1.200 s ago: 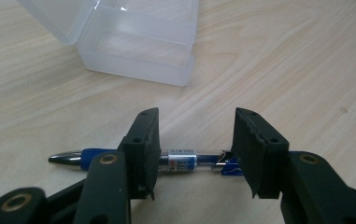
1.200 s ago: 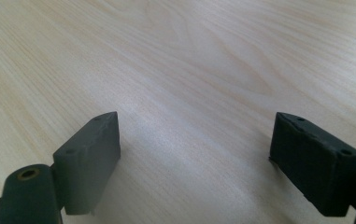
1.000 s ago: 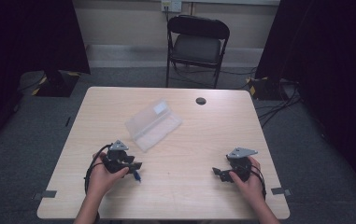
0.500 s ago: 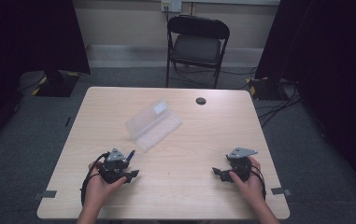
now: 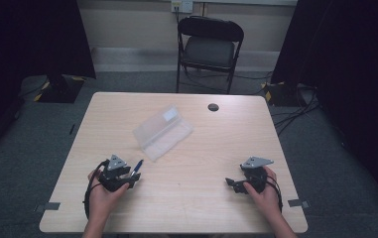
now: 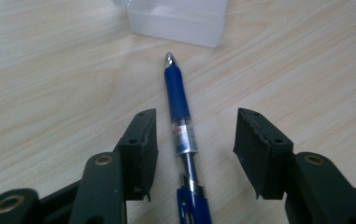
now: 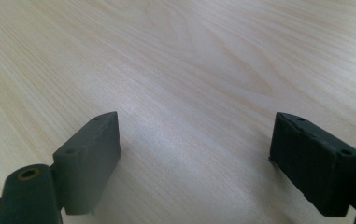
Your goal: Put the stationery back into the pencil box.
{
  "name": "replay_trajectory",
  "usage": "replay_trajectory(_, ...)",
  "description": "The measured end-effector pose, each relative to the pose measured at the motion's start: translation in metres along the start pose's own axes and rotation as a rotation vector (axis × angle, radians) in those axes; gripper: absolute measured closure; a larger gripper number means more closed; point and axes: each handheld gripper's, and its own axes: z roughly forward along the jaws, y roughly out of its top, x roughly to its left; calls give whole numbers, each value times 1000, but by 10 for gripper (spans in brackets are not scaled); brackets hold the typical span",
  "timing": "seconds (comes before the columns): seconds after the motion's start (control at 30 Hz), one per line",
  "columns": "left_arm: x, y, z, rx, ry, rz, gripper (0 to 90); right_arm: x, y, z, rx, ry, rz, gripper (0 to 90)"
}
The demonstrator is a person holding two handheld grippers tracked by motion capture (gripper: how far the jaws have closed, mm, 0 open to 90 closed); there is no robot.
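Between the two black pads (image 6: 140, 144) of the left gripper (image 6: 192, 154) a blue pen (image 6: 180, 116) is seen lying on the table (image 5: 196, 198), and neither pad touches it: a gap is left on each side, so the jaws are apart with the pen loose between them. These jaws have just been closing a little. The pen's tip is pointed away from the gripper, toward a clear plastic box (image 6: 178, 18) just beyond it (nothing is placed between tip and box). In the high view the left gripper (image 5: 127, 176) is held low near the table's front left, with the pen (image 5: 136, 166) poking out toward the box (image 5: 162, 132).

The right gripper (image 7: 194, 158) is held with its jaws wide apart over bare wood, nothing between them; in the high view it (image 5: 233, 183) is found near the front right, well apart from pen and box.

A small dark disc (image 5: 213, 107) is set near the far edge, and a folding chair (image 5: 209, 49) is stood behind the table.

Compared with half a second ago, the pen is shown angled farther out from the left gripper; the box and the right gripper are unchanged.
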Motion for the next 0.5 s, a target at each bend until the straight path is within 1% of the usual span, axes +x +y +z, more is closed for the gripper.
replay_trajectory(0.03, 0, -1, 1, 0, 11, 10, 525, 0, 0, 0, 0, 2, 1, 156)
replay_trajectory(0.07, 1, -1, 1, -4, 20, 8, 545, 0, 0, 0, 0, 2, 0, 156)
replay_trajectory(0.1, 1, -1, 1, -8, 19, -2, 556, 0, 0, 0, 0, 2, 1, 156)
replay_trajectory(0.17, 2, 0, 1, 3, 17, 10, 615, 0, 0, 0, 0, -1, 0, 156)
replay_trajectory(0.2, 2, 0, 1, 3, 19, 5, 627, 0, 0, 0, 0, 0, 0, 156)
replay_trajectory(0.23, 2, 1, 0, 11, 25, 16, 653, 0, 0, 0, 0, 2, 0, 156)
replay_trajectory(0.33, 3, 2, -1, 28, 15, 4, 735, 0, 0, 0, 0, 1, 0, 156)
replay_trajectory(0.37, 3, 2, -1, 26, 12, -3, 783, 0, 0, 0, 0, 0, 0, 156)
replay_trajectory(0.5, 2, 2, -1, 25, 7, -22, 796, 0, 0, 0, 0, 2, 0, 156)
